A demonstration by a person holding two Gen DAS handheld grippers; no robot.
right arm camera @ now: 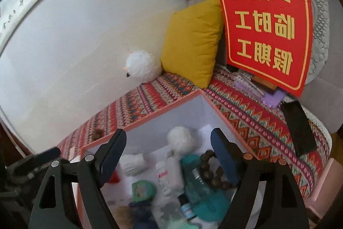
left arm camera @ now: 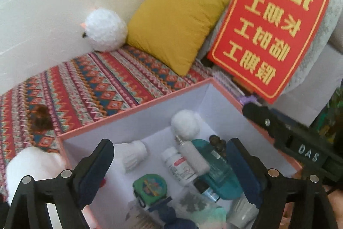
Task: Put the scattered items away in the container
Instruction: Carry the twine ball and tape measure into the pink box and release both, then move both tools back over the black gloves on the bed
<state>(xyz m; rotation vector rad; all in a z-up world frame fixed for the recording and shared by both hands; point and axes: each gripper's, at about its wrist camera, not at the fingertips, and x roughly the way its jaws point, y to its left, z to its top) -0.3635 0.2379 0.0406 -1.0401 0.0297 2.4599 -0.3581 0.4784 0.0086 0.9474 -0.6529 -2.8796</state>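
Holding one pompom [left arm camera: 185,124], two bottles [left arm camera: 179,164], box [left arm camera: 137,108].

One pink box [left arm camera: 137,109], one yellow cushion [left arm camera: 175,27], one red sign [left arm camera: 272,23], perhaps three white pompoms [left arm camera: 185,125].

- Pink box [left arm camera: 137,107]: matt card, smooth white lining.
- Pompom [left arm camera: 185,123] inside: fluffy white fibre.
- Pill bottle [left arm camera: 179,165]: glossy white plastic (paper label).
- Bead bracelet [right arm camera: 209,166]: dark, wood-like.
- Patterned cloth [left arm camera: 85,83]: coarse woven fabric.
- Yellow cushion [left arm camera: 175,25]: soft matt cloth.
- Red sign [left arm camera: 272,23]: smooth, slightly glossy.
- Gripper pads [left arm camera: 95,171]: matt dark blue, black plastic frames.
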